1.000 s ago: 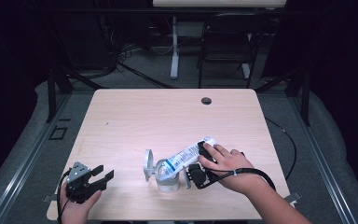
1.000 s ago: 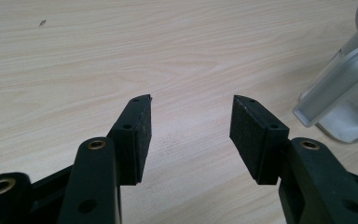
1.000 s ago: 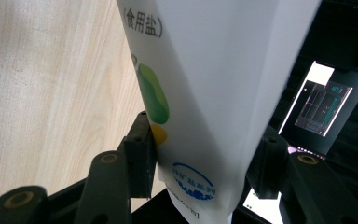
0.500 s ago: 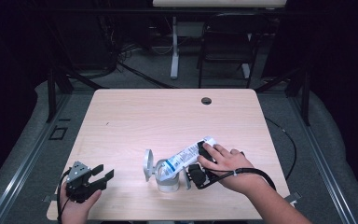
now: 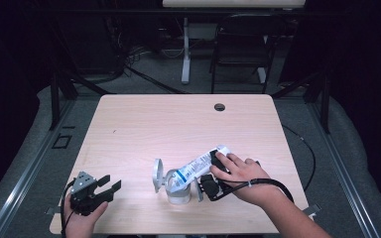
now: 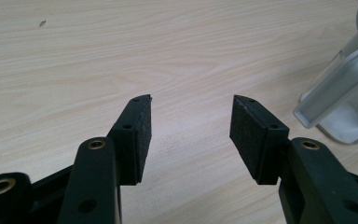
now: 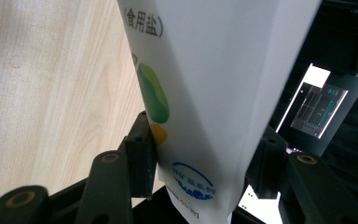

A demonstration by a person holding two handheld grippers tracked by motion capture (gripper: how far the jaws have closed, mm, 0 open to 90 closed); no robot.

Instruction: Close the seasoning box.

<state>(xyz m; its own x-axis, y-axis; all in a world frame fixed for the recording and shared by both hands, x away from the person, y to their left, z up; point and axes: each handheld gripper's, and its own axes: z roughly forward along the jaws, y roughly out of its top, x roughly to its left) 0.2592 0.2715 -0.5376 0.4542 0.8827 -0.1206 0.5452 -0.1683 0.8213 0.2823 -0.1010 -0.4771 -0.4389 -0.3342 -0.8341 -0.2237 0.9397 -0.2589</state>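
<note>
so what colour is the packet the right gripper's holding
White packet with green and yellow blobs and blue print; clearest in the right gripper view.

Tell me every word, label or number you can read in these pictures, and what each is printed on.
"(食用盐)": black print near the top of the white salt bag clamped in the right hand-held gripper.
Blue round logo with lettering low on the same bag: too blurred to read.
Blue label on the bag in the high view: too small to read.
Lit screen behind the bag: a diagram, with no legible text.
Clear container and table: no writing visible.
</note>
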